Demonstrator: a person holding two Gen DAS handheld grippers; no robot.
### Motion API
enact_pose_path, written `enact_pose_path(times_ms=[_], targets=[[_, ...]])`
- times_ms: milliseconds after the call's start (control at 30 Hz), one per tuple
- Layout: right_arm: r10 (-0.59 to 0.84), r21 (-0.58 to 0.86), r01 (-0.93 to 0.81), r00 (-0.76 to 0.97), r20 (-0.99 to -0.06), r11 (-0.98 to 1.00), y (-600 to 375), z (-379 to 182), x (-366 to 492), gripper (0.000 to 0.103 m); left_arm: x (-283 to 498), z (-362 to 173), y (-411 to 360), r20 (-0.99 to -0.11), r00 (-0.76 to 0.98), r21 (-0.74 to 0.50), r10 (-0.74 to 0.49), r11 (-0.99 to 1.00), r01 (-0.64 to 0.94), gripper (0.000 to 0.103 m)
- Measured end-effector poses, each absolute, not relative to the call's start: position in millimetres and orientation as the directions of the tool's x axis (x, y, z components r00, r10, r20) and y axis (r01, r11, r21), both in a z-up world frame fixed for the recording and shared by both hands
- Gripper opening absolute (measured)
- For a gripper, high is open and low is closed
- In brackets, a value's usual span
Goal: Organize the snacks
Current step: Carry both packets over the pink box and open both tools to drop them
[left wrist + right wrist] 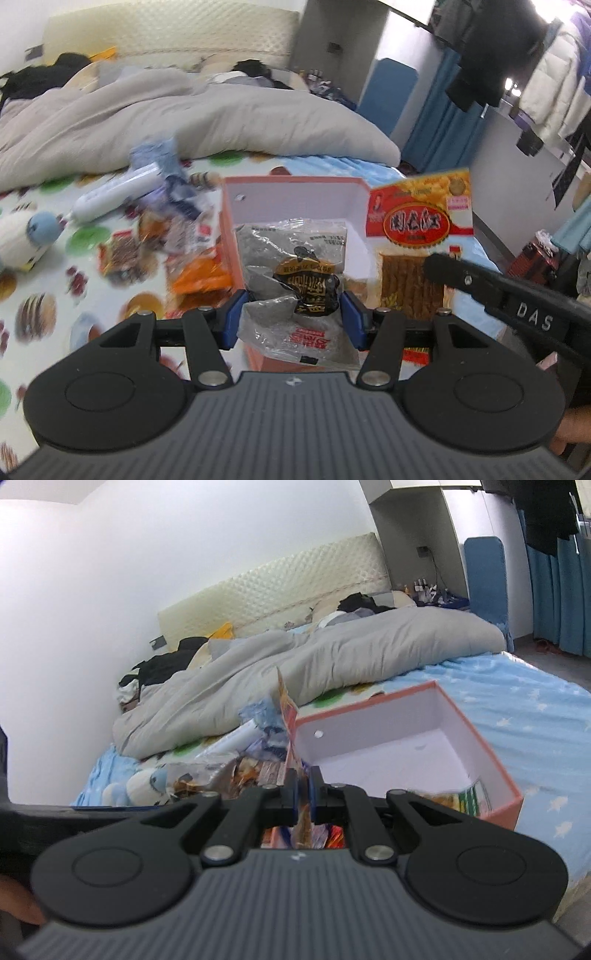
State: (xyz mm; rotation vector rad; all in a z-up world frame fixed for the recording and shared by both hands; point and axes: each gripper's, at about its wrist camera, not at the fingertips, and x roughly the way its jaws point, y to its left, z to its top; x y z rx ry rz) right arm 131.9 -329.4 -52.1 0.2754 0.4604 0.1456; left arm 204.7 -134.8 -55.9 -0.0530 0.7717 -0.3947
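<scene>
— What is the left gripper (293, 317) looking like from its own camera?

— It is showing a dark grey ribbed body with a small pale mark at the top edge, flanked by two black round housings, each bearing a raised ring. Black link arms are running forward, pinned with silver round-headed screws, and they are ending in blue pads (232, 317).

— And the right gripper (303, 794)?

— It is wearing the same build: ribbed grey centre, black discs, silver pins, blue finger faces. Seen from the left camera, its black side is carrying raised letters reading "DAS" and one small screw.

— Anything of the person?

— Only a bare hand (570, 424) is peeking in at the frame edge; no sleeve is showing.
</scene>
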Motion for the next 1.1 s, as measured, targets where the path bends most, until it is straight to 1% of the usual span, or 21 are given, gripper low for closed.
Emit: enact_pose_path(times_ms=[167, 267, 500, 633, 767, 833, 933, 1000, 1033, 1067, 1100], targets=[[0.175, 0.255, -0.069, 0.89, -0.422, 0.964, -348.5, -44.3, 163.4, 0.009, 241.1, -55.8, -160.6, -0.673, 0.639, -0.19, -0.372, 0.922, 0.336, 0.06], [0.167, 0.246, -0.06, 0.882, -0.44, 0.967, -359.3, -48.2, 181.6, 0.009, 265.4, -61.1, -174.8, -0.685, 0.621, -0.192, -0.381, 0.917, 0.35, 0.06], [0.134, 0.25, 0.005, 0.833, -0.537, 0.968, -383.5, -77.2, 223.3, 0.009, 321.5, -92.7, -208.4, -0.744, 0.549, -0.198, -0.381, 0.91, 0.363, 0.06], [0.108, 0.218, 0.029, 0.803, -0.587, 0.976, -393.5, -91.0, 241.7, 0.009, 350.8, -113.4, -221.3, -0.779, 0.483, -0.217, -0.399, 0.895, 0.39, 0.061], [0.051, 0.145, 0.049, 0.787, -0.615, 0.988, -398.2, -103.9, 258.3, 0.009, 369.7, -129.7, -229.7, -0.799, 0.457, -0.212, -0.391, 0.894, 0.394, 0.061], [0.063, 0.16, 0.053, 0.767, -0.639, 0.986, -401.4, -112.8, 267.2, 0.009, 376.6, -138.8, -233.5, -0.815, 0.427, -0.22, -0.391, 0.891, 0.396, 0.061], [0.054, 0.155, 0.067, 0.742, -0.668, 0.986, -402.7, -124.8, 273.6, 0.01, 383.3, -146.6, -234.8, -0.82, 0.428, -0.218, -0.38, 0.898, 0.381, 0.061], [0.058, 0.163, 0.071, 0.736, -0.675, 0.984, -403.2, -128.4, 274.2, 0.011, 386.8, -146.7, -231.4, -0.81, 0.432, -0.24, -0.397, 0.896, 0.373, 0.066], [0.052, 0.165, 0.083, 0.734, -0.677, 0.983, -404.0, -129.5, 274.0, 0.012, 386.4, -145.3, -229.7, -0.803, 0.434, -0.254, -0.409, 0.893, 0.372, 0.076], [0.042, 0.162, 0.096, 0.728, -0.684, 0.982, -404.6, -130.5, 274.8, 0.02, 387.6, -144.6, -227.9, -0.797, 0.435, -0.266, -0.42, 0.889, 0.372, 0.087], [0.036, 0.165, 0.109, 0.721, -0.692, 0.98, -406.1, -131.3, 275.5, 0.032, 388.6, -144.0, -226.4, -0.795, 0.437, -0.265, -0.42, 0.889, 0.373, 0.088]])
